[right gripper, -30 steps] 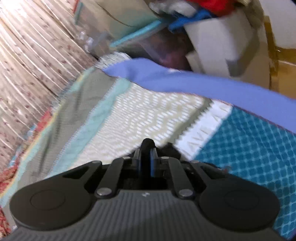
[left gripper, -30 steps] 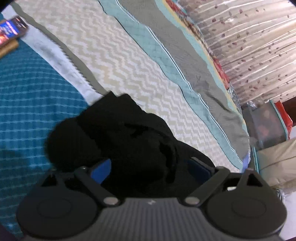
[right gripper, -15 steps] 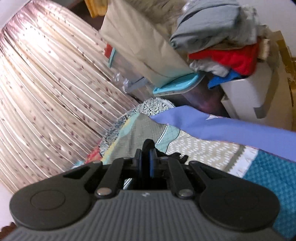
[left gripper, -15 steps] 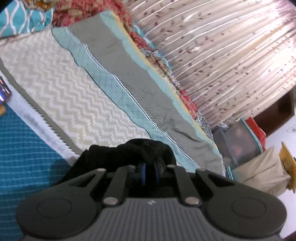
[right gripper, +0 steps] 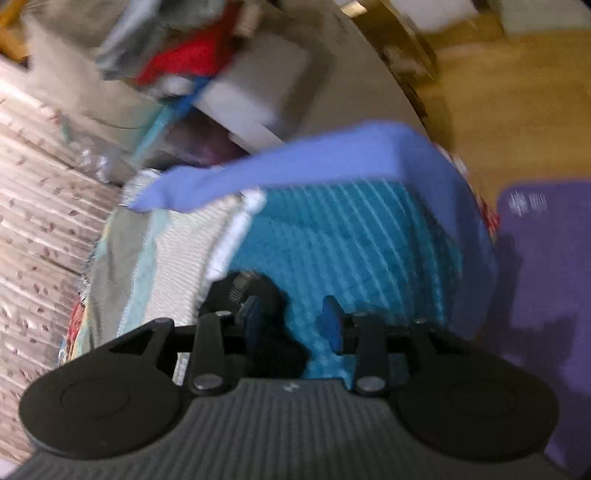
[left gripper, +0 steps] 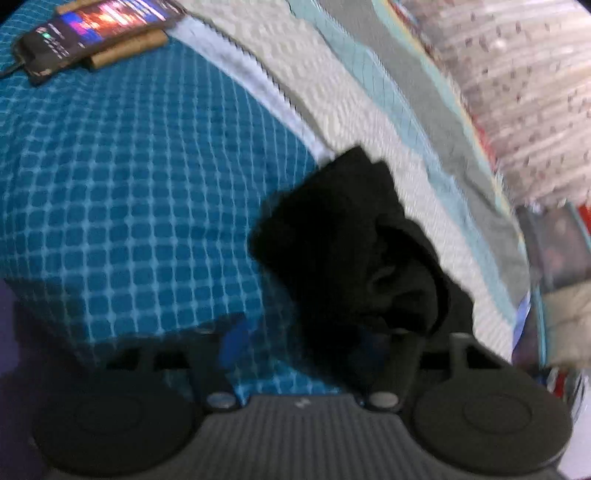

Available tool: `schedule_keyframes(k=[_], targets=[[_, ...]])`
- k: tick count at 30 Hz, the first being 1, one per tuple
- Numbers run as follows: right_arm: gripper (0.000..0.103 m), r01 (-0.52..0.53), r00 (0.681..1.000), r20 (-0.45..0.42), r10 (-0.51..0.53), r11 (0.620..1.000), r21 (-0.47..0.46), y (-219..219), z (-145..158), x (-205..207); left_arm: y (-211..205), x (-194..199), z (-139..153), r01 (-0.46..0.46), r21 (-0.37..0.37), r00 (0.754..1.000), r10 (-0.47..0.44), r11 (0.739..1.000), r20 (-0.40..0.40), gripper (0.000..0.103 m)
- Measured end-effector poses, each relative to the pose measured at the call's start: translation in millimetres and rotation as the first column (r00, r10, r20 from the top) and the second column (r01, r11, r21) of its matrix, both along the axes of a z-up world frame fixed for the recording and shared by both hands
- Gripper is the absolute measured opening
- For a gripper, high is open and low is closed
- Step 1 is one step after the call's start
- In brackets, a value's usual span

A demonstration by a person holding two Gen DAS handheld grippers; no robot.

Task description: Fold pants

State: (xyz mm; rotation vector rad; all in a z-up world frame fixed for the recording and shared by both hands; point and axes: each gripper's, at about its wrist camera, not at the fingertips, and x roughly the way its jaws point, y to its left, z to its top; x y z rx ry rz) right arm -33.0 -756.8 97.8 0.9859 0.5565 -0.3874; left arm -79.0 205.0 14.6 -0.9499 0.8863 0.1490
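The black pants (left gripper: 347, 251) lie bunched on the bed, across the seam between the teal checked cover and the white zigzag band. My left gripper (left gripper: 299, 343) is open just in front of the bundle; its right finger is hidden by black cloth, its left finger is over bare teal cover. In the right wrist view a fold of the pants (right gripper: 258, 314) lies against the left finger. My right gripper (right gripper: 291, 321) is open, with teal cover showing between the jaws. Both views are blurred.
A phone (left gripper: 92, 26) on a brown block lies at the far left of the bed. The bed cover (right gripper: 351, 236) ends at a blue sheet edge (right gripper: 295, 162). A purple mat (right gripper: 546, 280) lies on the wooden floor. Boxes with piled clothes (right gripper: 192, 62) stand beyond.
Both grippers were shut on the black cloth half a second ago; both are open now and the pants lie on the bed. Both cameras have swung down toward the cover.
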Motion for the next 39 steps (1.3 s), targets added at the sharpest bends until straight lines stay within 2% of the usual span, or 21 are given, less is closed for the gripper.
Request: schedule_keyframes(k=[4,7,9,15,20,22,23,24,25,26,27,28,29,31,32,33,34,35,36,37,39], targets=[[0.040,-0.179,0.979,0.083,0.186,0.979,-0.094,34.3,39.1,26.7,10.4,3.8,1.2,-0.062,-0.054,0.995,0.066,0.997,0.071,0.093],[0.040,-0.404,0.908,0.069,0.413,0.907,-0.118,88.9,56.8,61.5,23.8,7.3,3.8,-0.092,-0.130,0.986,0.108,0.987,0.124,0.094],[0.041,-0.554,0.825,0.038,0.564,0.821,-0.138,136.7,65.9,85.3,37.0,1.7,5.0,-0.119,-0.168,0.976,0.146,0.979,0.163,0.097],[0.059,-0.867,0.487,-0.049,0.872,0.476,-0.147,312.0,61.9,139.2,52.7,11.1,2.3,-0.130,-0.161,0.973,0.158,0.978,0.170,0.101],[0.072,-0.928,0.350,-0.163,0.923,0.318,-0.193,432.9,35.5,181.0,34.3,46.1,-6.3,-0.018,-0.120,0.983,0.040,0.993,0.180,0.103],[0.084,-0.927,0.320,-0.247,0.915,0.248,-0.281,473.1,25.7,188.8,22.6,53.0,-8.2,-0.010,-0.050,0.983,0.019,0.999,0.180,0.091],[0.083,-0.934,0.289,-0.295,0.911,0.200,-0.297,488.1,16.6,193.4,14.9,54.5,-5.3,0.004,0.007,0.984,-0.005,1.000,0.178,0.045],[0.061,-0.948,0.243,-0.353,0.903,0.143,-0.285,496.5,2.4,191.1,9.3,53.4,-1.1,0.027,0.059,0.984,-0.037,0.998,0.172,0.023],[0.043,-0.959,0.209,-0.429,0.879,0.098,-0.267,504.3,-12.5,186.1,6.4,46.4,6.2,0.024,0.090,0.981,-0.041,0.996,0.191,0.016],[0.025,-0.938,0.222,-0.481,0.848,0.051,-0.343,512.7,-14.6,175.1,5.8,34.6,16.6,0.001,0.117,0.973,-0.028,0.993,0.227,0.014],[0.011,-0.913,0.197,-0.478,0.856,-0.017,-0.408,517.5,-9.2,163.5,4.7,21.0,29.3,-0.024,0.165,0.967,-0.019,0.986,0.256,0.011],[0.011,-0.903,0.188,-0.438,0.879,-0.021,-0.430,514.4,-0.8,156.0,-0.2,4.1,45.4,-0.057,0.251,0.950,-0.025,0.966,0.311,0.011],[0.011,-0.891,0.215,-0.388,0.896,0.017,-0.454,508.0,9.3,151.6,-6.9,-9.0,57.1,-0.075,0.329,0.937,-0.047,0.941,0.347,0.011],[0.009,-0.857,0.290,-0.272,0.918,0.122,-0.502,493.3,25.9,144.4,-22.2,-27.0,66.7,-0.086,0.452,0.925,-0.098,0.888,0.367,0.011],[0.007,-0.841,0.333,-0.266,0.905,0.157,-0.518,493.7,26.7,145.7,-25.9,-27.3,62.3,-0.079,0.468,0.935,-0.097,0.880,0.340,0.012],[0.011,-0.836,0.359,-0.311,0.880,0.155,-0.527,497.9,20.2,150.2,-26.0,-23.8,55.1,-0.060,0.456,0.949,-0.090,0.888,0.301,0.014],[0.012,-0.859,0.344,-0.380,0.859,0.124,-0.498,504.0,7.0,157.9,-22.6,-16.9,42.4,-0.034,0.424,0.967,-0.077,0.905,0.243,0.017],[0.024,-0.900,0.298,-0.452,0.841,0.090,-0.426,509.9,-8.5,166.9,-16.6,-9.3,24.9,-0.017,0.371,0.984,-0.050,0.928,0.170,0.022],[0.025,-0.925,0.281,-0.497,0.821,0.093,-0.370,512.7,-18.2,173.2,-11.2,-7.6,14.6,-0.021,0.319,0.991,-0.022,0.947,0.130,0.031],[0.025,-0.913,0.324,-0.453,0.830,0.148,-0.381,512.0,-12.9,171.5,-5.8,-11.6,8.0,-0.051,0.256,0.992,0.019,0.965,0.126,0.032],[0.040,-0.892,0.360,-0.346,0.866,0.211,-0.400,511.7,8.1,165.4,0.0,-23.4,9.0,-0.089,0.203,0.984,0.053,0.975,0.173,0.059]])
